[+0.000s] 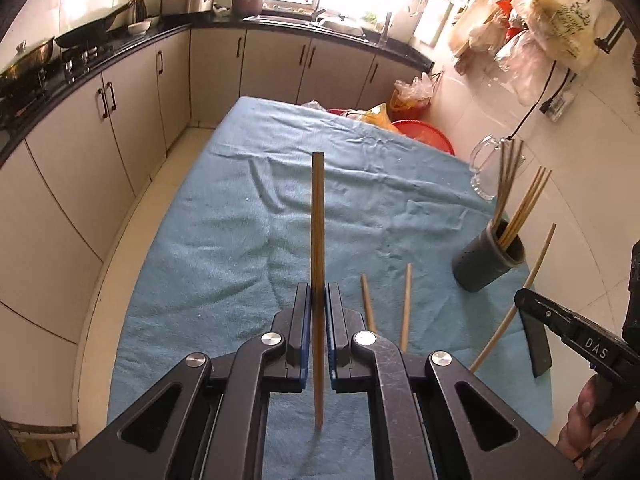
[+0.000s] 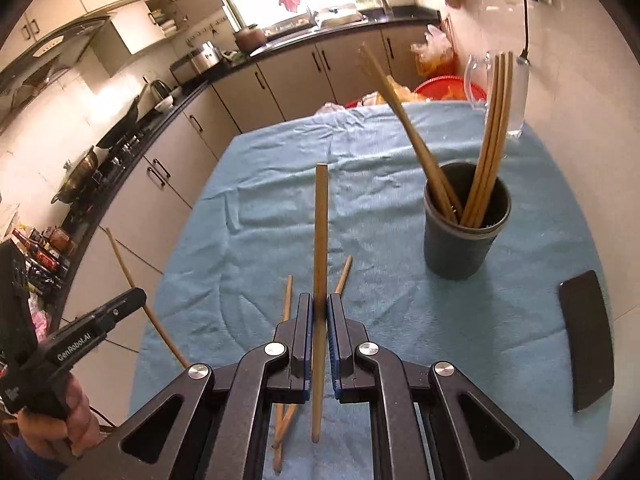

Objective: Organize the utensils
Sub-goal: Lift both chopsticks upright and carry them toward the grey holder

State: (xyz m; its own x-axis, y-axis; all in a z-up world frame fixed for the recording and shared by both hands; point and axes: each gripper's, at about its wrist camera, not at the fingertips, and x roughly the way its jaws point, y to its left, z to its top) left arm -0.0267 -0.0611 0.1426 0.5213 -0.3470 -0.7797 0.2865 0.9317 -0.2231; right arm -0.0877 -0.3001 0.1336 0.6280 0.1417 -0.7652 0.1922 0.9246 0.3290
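Already you had several chopsticks standing in the dark round plastic cup (image 2: 466, 236); each gripper, left gripper (image 1: 319, 300) and right gripper (image 2: 320, 312), pinched one wooden chopstick (image 1: 318, 240), and two loose chopsticks (image 2: 286, 304) lay on the blue cloth (image 2: 380, 320).

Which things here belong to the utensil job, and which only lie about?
Job: left gripper and right gripper, one chopstick each; two loose chopsticks; holder cup.
Lying about: black slab, glass mug.
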